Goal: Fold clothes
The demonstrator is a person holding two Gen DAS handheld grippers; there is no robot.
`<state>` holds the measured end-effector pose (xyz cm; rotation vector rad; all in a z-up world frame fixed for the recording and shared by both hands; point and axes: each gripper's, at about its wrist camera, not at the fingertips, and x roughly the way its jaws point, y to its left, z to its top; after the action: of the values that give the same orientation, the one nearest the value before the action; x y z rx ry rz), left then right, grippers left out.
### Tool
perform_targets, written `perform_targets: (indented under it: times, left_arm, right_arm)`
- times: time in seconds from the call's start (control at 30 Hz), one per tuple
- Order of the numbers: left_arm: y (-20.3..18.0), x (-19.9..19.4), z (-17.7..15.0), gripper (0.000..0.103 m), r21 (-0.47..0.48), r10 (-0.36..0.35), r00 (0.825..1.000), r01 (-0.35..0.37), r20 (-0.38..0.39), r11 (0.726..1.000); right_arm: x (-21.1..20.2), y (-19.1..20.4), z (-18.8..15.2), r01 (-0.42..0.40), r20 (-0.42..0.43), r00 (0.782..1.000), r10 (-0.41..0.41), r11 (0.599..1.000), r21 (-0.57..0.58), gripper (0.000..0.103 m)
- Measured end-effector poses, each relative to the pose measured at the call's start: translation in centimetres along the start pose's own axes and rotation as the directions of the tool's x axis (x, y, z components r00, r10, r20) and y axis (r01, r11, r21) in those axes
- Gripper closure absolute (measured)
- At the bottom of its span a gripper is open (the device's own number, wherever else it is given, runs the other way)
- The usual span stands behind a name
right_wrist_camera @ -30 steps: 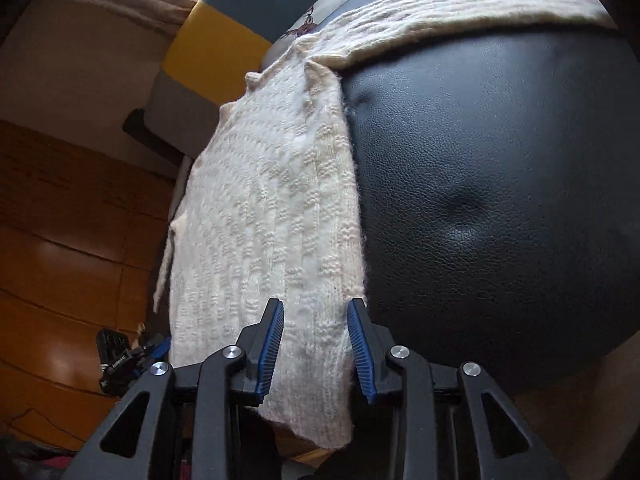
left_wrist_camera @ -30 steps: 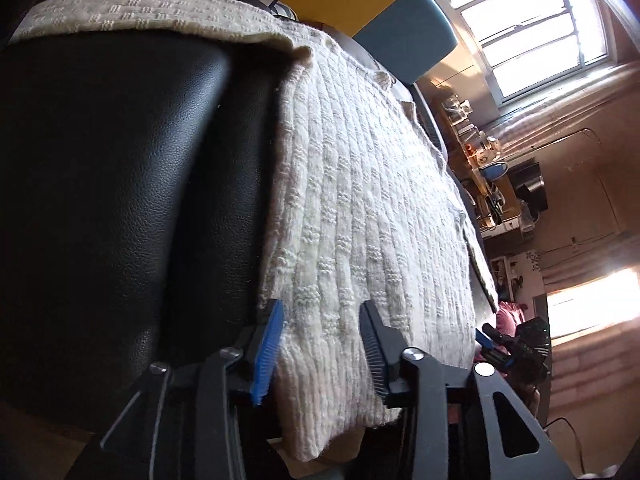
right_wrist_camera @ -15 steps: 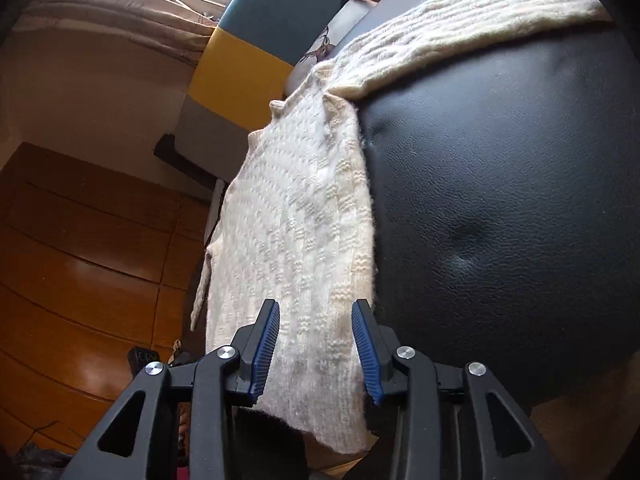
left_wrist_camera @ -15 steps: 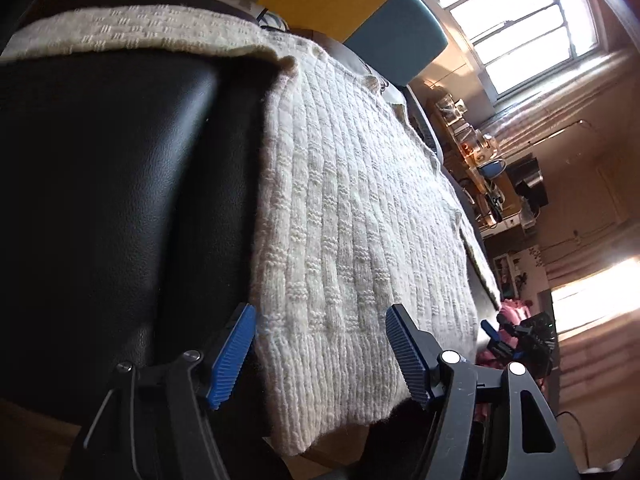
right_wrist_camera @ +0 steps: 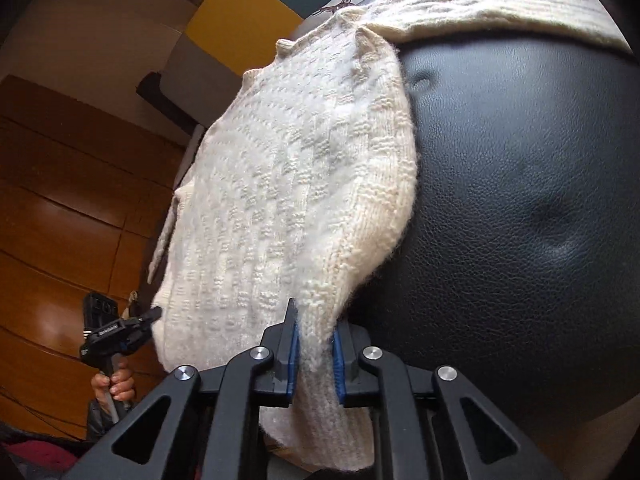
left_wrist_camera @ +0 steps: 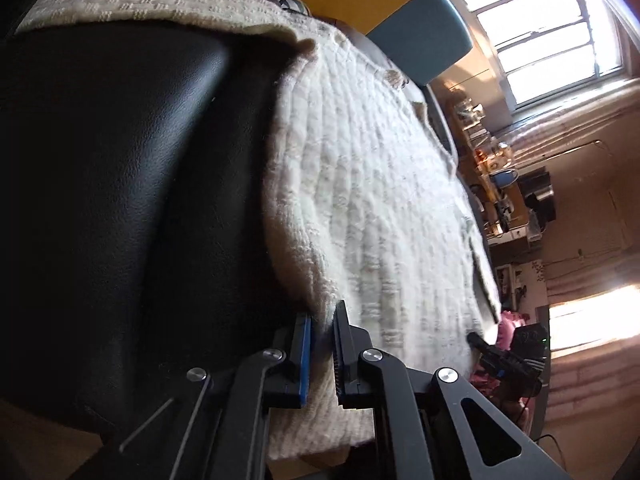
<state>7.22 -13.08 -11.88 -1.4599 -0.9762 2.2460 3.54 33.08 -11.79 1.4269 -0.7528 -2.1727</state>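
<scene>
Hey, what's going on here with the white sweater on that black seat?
A person is folding a cream knit sweater spread over a black leather cushion, with a handheld gripper in each hand. The left gripper is shut on one corner of the hem, and the right gripper is shut on the other. Both corners are pinched and slightly raised off the cushion, while one sleeve lies stretched across the far side. No fold is made yet.
</scene>
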Motion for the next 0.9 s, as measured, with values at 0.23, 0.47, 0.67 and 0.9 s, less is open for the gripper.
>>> perform_targets:
  times: [0.23,0.47,0.67,0.9]
  left_arm:
    - [0.1,-1.2,0.2,0.094,0.02,0.023,1.0,-0.023,-0.002,1.0]
    - [0.1,-2.4,0.3,0.092,0.039,0.045,0.999,-0.045,-0.004,0.998]
    - [-0.4,-3.9,0.7,0.085,0.064,0.048,0.999,-0.049,0.017,0.997]
    - [-4.3,-0.8,2.0,0.075,0.166,0.006,1.0,-0.007,0.005,0.986]
  right_arm:
    - [-3.4,3.8,0.8,0.075,0.058,0.996,-0.068,0.99,-0.119,0.091]
    - [-0.3,0.7,0.0,0.155,-0.045,0.987,-0.156,0.988,-0.014,0.088]
    - [-4.8,2.3,1.8,0.197,0.103,0.976,-0.191,0.979,-0.053,0.077]
    - [-1.1,4.4,2.6,0.126,0.042,0.992,-0.122,0.986,-0.107,0.077]
